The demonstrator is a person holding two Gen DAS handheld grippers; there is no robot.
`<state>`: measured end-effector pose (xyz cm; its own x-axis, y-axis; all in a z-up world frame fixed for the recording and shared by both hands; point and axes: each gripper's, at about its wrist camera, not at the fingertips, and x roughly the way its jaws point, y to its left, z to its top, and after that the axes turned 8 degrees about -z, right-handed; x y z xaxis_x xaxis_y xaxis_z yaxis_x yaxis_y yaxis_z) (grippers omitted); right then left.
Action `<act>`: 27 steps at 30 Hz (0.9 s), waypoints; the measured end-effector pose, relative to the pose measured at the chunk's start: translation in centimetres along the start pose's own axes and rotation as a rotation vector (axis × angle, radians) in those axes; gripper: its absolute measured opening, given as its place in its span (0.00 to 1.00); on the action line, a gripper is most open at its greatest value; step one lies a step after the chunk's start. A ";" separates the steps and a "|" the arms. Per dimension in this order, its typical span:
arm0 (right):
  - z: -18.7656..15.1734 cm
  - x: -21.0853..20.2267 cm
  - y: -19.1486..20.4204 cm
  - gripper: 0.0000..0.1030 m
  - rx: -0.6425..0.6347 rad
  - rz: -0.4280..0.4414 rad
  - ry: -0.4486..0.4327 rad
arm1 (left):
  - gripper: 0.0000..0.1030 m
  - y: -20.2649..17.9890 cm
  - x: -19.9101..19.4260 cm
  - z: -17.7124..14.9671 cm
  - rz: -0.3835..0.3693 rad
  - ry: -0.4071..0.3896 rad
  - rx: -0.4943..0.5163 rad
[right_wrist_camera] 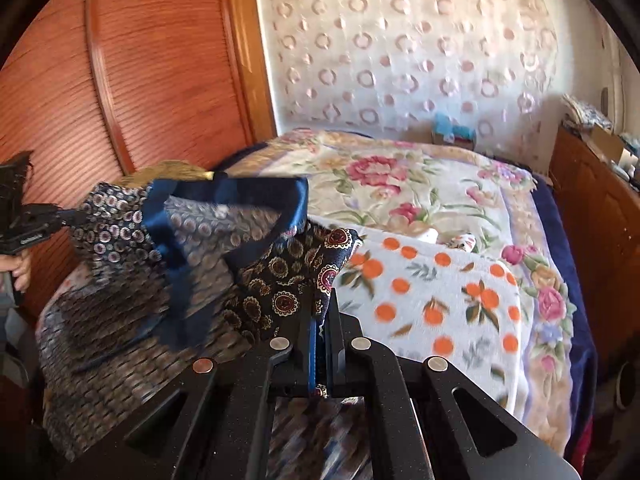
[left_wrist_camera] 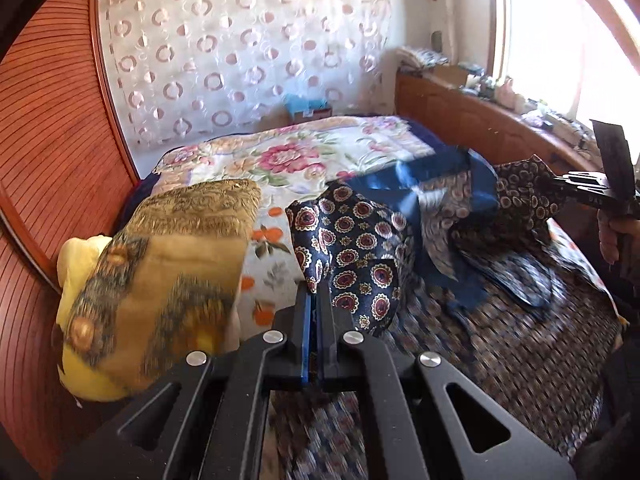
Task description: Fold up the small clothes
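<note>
Jaws of the left gripper (left_wrist_camera: 318,300) and the right gripper (right_wrist_camera: 320,312) are each clamped on a corner of the dark navy medallion-print garment with blue satin trim (left_wrist_camera: 356,256), stretched in the air between them above the brown woven bedcover (left_wrist_camera: 500,344). No fold looks made yet. Beyond lies free room on the orange-print blanket (right_wrist_camera: 432,300) and floral quilt (right_wrist_camera: 400,184); a gold brocade cushion (left_wrist_camera: 160,280) crowds the left.

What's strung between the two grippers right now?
The patterned navy garment with blue trim, held off the bed between left gripper and right gripper; both views show it.
</note>
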<state>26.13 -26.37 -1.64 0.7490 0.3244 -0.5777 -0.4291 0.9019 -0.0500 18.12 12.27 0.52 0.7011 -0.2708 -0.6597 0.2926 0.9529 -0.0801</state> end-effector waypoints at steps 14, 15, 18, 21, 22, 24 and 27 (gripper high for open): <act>-13.5 -13.7 1.8 0.02 -0.018 -0.011 0.065 | 0.03 -3.9 -9.3 -12.3 -0.105 -0.030 -0.079; -14.7 -14.0 1.8 0.02 -0.025 -0.012 0.092 | 0.03 -4.2 -9.3 -12.5 -0.097 -0.017 -0.070; -16.8 -14.5 1.4 0.02 -0.013 -0.017 0.139 | 0.03 -4.8 -9.3 -13.3 -0.094 0.024 -0.048; -18.1 -15.1 0.9 0.02 -0.004 -0.016 0.157 | 0.03 -5.4 -10.2 -15.0 -0.085 0.061 -0.034; -18.2 -15.4 0.9 0.02 0.000 -0.012 0.159 | 0.03 -5.4 -10.5 -15.4 -0.083 0.072 -0.033; -18.6 -16.0 0.7 0.02 0.013 0.010 0.166 | 0.03 -5.4 -11.0 -16.2 -0.078 0.092 -0.046; -19.1 -15.9 1.1 0.02 0.014 0.027 0.190 | 0.03 -5.5 -10.9 -17.3 -0.072 0.120 -0.054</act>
<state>4.10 -36.00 -8.08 0.6280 0.2902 -0.7221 -0.4398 0.8978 -0.0217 -2.35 12.31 -4.80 0.5961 -0.3232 -0.7350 0.3013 0.9385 -0.1683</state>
